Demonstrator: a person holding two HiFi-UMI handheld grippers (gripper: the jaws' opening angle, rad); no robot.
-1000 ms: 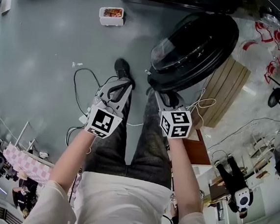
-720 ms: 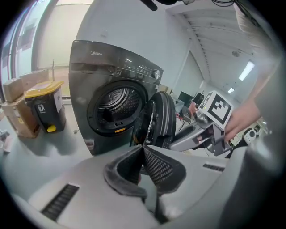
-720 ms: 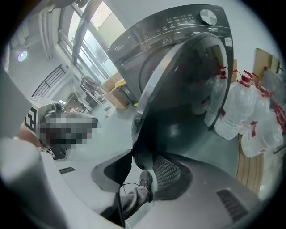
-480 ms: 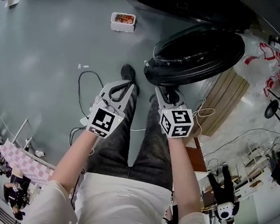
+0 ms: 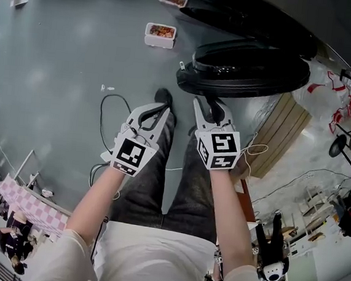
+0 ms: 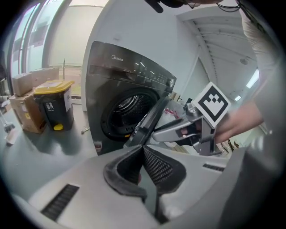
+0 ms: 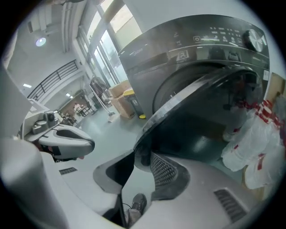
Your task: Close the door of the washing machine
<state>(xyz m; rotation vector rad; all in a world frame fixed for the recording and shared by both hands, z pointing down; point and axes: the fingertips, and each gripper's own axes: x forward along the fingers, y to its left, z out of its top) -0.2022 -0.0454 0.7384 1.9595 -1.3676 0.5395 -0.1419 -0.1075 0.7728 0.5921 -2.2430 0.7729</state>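
The dark grey washing machine [image 6: 129, 85] [image 7: 187, 49] stands ahead with its drum open. Its round black door [image 5: 244, 69] [image 6: 149, 123] [image 7: 201, 120] hangs partly open, nearly edge-on in the head view. My right gripper [image 5: 211, 103] [image 7: 142, 156] is at the door's lower rim. Its jaws are closing, a gap still shows between the pads, and the rim sits at their tips. My left gripper [image 5: 157, 108] [image 6: 143, 150] hangs left of the door, apart from it, its fingertips together on nothing. The right gripper [image 6: 187, 129] also shows in the left gripper view.
A small white tub [image 5: 160, 34] with red contents lies on the grey floor left of the machine. Cables [image 5: 107, 108] trail by my shoe [image 5: 163, 97]. Wooden boards [image 5: 281, 134] and a plastic bag [image 5: 328, 90] lie right of the door. A yellow-lidded bin [image 6: 56, 105] and boxes [image 6: 29, 103] stand left of the machine.
The door has swung towards the machine, from tilted open to nearly edge-on. Both grippers have moved forward after it, the right one staying at the rim.
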